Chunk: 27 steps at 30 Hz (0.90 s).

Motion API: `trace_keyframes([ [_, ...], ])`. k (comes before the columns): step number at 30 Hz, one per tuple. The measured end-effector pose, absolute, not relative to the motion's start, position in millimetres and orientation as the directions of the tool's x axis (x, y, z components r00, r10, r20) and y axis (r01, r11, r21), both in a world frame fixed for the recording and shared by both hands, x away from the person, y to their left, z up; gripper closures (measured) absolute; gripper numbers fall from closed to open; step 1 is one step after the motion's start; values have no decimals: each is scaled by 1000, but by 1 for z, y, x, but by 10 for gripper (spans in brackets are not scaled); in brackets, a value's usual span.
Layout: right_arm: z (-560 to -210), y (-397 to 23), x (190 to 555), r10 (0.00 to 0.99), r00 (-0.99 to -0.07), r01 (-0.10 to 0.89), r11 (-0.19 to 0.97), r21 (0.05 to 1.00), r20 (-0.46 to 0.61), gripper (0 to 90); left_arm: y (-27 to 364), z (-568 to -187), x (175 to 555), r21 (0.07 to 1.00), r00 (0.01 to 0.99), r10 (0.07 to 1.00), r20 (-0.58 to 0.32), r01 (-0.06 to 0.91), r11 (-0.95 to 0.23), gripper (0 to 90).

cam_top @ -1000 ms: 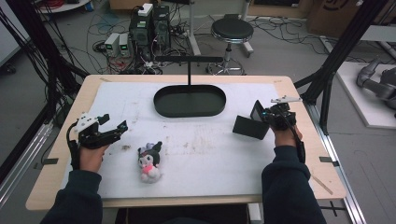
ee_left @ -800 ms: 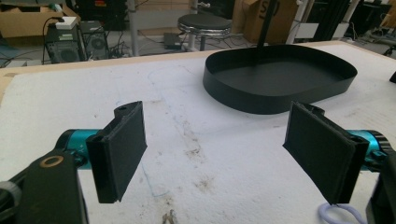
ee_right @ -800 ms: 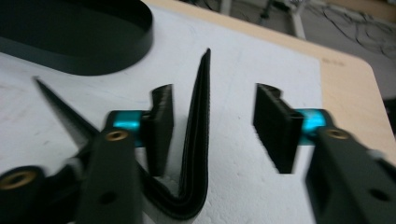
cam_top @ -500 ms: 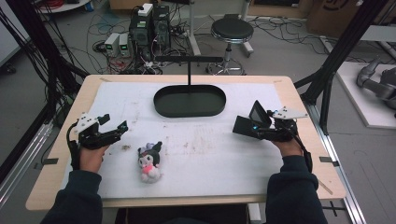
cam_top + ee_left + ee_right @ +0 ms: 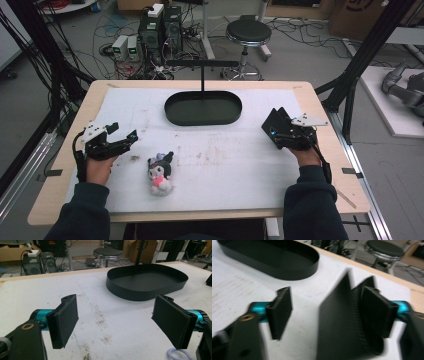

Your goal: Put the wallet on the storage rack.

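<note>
1. Holding the right hand-held gripper [image 5: 280,131] over the right side of the worktop [image 5: 225,170], you have its jaws spread wide, and a black textured pouch [image 5: 344,322] stands between them. In the right gripper view it leans against the right-hand jaw while the left-hand jaw stands apart from it, so I judge it loosely carried or about to be let go rather than clamped.

2. That tilt points the pouch toward the black oval tray [image 5: 203,108], which sits empty near the far middle; it looks like the place you mean to put things.

3. Your left hand-held gripper [image 5: 122,140] rests low on the left side, jaws wide and empty, as the left gripper view confirms with bare mat between the pads [image 5: 67,320].

4. Just to its right lies a small plush toy [image 5: 160,172], dark-eared with a pink body, near the front edge. The open left jaws face roughly toward it, likely ready for a pick.

5. A stool [image 5: 248,32] stands beyond the worktop.
</note>
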State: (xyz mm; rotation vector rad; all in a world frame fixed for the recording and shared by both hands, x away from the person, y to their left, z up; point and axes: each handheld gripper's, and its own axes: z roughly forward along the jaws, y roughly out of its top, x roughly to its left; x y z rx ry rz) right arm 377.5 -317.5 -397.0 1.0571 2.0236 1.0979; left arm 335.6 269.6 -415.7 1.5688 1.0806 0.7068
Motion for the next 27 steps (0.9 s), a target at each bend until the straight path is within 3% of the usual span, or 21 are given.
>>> trace_keyframes([
  [7,-398,-316,378,853,-506,356,343,869,-130,276,270,-416,336,958,416,905,-89,284,-36,204],
  [13,-397,-312,375,828,-546,350,363,864,-127,410,270,-416,336,958,414,906,-89,285,-36,204],
  [19,-398,-308,375,818,-555,336,386,859,-150,440,270,-416,336,958,415,906,-87,285,-38,204],
  [23,-397,-309,374,822,-545,336,392,856,-163,567,270,-416,336,957,413,906,-89,287,-37,204],
  [26,-398,-309,375,845,-498,365,409,836,-196,824,270,-417,336,957,415,906,-86,287,-40,204],
  [27,-397,-310,376,845,-501,368,405,837,-189,853,270,-416,336,957,414,906,-88,286,-38,204],
])
